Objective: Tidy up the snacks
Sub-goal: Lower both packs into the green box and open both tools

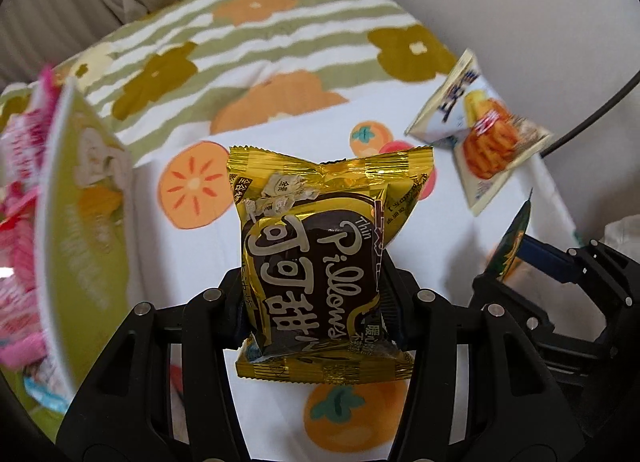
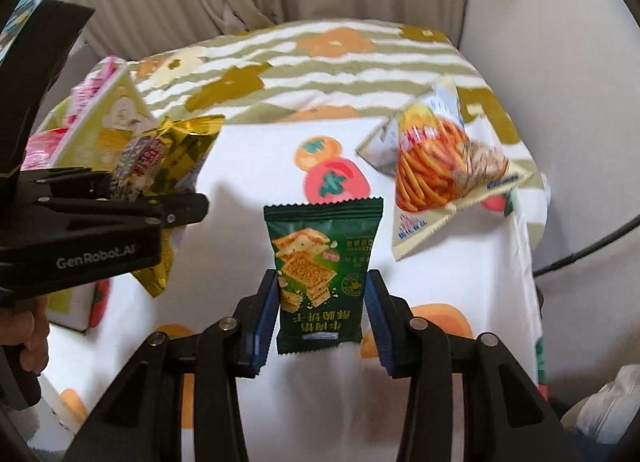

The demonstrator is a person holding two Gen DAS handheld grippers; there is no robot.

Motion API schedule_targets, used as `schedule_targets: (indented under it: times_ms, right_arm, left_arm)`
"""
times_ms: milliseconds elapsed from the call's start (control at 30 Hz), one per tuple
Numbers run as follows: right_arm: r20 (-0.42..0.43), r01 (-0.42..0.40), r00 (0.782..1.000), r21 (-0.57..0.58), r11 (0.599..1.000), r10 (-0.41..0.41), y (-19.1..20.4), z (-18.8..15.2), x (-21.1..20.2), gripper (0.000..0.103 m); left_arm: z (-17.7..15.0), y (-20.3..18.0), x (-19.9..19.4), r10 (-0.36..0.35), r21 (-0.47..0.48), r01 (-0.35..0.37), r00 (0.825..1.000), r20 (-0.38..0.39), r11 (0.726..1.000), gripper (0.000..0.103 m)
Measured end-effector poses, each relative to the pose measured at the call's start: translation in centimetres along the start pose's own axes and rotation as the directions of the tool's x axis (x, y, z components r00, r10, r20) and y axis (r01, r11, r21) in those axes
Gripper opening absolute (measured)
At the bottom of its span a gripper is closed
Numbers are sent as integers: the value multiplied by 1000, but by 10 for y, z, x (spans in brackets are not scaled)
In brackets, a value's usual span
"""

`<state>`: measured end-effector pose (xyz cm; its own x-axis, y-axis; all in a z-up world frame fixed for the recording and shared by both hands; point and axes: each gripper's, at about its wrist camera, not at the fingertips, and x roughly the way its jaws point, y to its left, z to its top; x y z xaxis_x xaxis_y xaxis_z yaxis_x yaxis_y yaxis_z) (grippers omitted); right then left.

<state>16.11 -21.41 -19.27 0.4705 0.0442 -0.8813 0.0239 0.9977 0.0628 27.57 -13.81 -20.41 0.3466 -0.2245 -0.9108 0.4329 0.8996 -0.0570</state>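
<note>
Gold pillow packet point(image 1: 316, 258): clamped in left gripper point(image 1: 316, 302), above cloth. Green cracker packet point(image 2: 324, 278): clamped in right gripper point(image 2: 322, 314). Likely light, crinkly, slippery, crushable; grip flat mid-body.

Each hand-held gripper point(image 2: 322, 310) was matte black with silver pivot screws and ribbed blue finger pads point(image 2: 267, 318). The left one point(image 2: 176, 213) bore white "GenRobot.AI" lettering; bare skin point(image 2: 34, 342) showed at 9 o'clock.
</note>
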Motion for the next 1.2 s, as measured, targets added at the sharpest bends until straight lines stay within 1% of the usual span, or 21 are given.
schedule_targets:
  times_ms: [133, 167, 333, 500, 667, 767, 967, 1133, 1200]
  right_arm:
    - [61, -30, 998, -62, 998, 33, 16, 9, -31, 39]
    - [70, -37, 997, -70, 997, 42, 19, 10, -36, 39]
    - [114, -94, 988, -123, 988, 108, 38, 26, -70, 39]
    - [139, -162, 972, -191, 968, 190, 71, 44, -94, 39]
    - [150, -230, 950, -253, 940, 272, 119, 56, -110, 39]
    - [159, -249, 940, -282, 926, 301, 151, 60, -115, 39]
    - [137, -293, 931, -276, 916, 339, 208, 64, -110, 39]
    - [98, -297, 938, -264, 918, 332, 246, 59, -95, 39]
    - [79, -300, 942, -247, 922, 328, 255, 55, -89, 39]
  left_arm:
    - [-6, 7, -41, 15, -43, -12, 997, 73, 999, 47]
    - [-9, 10, -55, 28, -57, -23, 995, 95, 998, 47]
    - [-22, 30, -105, 76, -121, -58, 985, 154, 991, 47]
    - [-42, 62, -149, 135, -197, -95, 971, 199, 976, 47]
    - [-66, 112, -180, 187, -272, -126, 960, 210, 954, 47]
    - [-80, 147, -190, 215, -295, -149, 955, 205, 944, 48]
    - [-104, 211, -192, 225, -324, -166, 962, 153, 931, 48]
    - [-121, 245, -178, 212, -317, -167, 971, 111, 934, 48]
    - [-125, 254, -172, 217, -314, -178, 972, 94, 933, 53]
